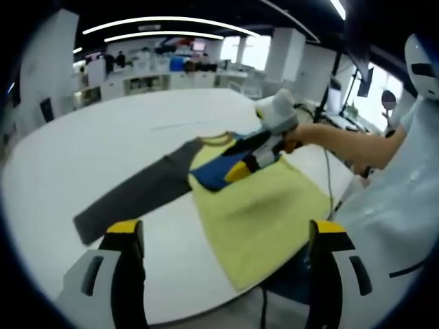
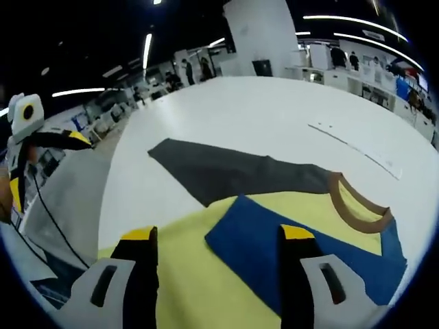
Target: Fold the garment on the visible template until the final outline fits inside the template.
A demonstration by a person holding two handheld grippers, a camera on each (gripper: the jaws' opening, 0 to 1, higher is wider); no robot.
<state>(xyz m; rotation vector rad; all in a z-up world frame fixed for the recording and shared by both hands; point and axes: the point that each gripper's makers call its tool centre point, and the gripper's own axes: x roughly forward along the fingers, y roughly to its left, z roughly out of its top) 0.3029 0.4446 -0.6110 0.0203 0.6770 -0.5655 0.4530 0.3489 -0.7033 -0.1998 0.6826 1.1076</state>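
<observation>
**Right gripper view: blue sleeve under our right tongs, grey sleeve still stretched out**

We hold a pair of tongs in each hand over a white table point(image 2: 274, 110). In the right gripper view our right tongs point(image 2: 218, 236) hang just above the shirt point(image 2: 178, 274), jaws apart, nothing between them that we can make out. Just ahead of the right-hand jaw lies the blue sleeve point(image 2: 274, 253), folded in across the yellow body. Beyond it sits the brown collar point(image 2: 360, 202).

The relation that matters: the grey sleeve point(image 2: 233, 171) lies ahead of the right tongs and runs away to their left, its long axis pointing outward from the shirt body across the table.

In the left gripper view our left tongs point(image 1: 226, 236) are held back from the table, jaws wide apart and empty. From there the grey sleeve point(image 1: 137, 192) lies ahead and to the left, its cuff end nearest the left-hand jaw, with the shirt point(image 1: 267, 219) ahead and to the right. The right tongs point(image 1: 264, 147) show across the shirt, over the blue sleeve point(image 1: 212, 171).

We judge the left tongs the nearer to the grey cuff, so folding it in falls to them. No template outline is clear to us.
</observation>
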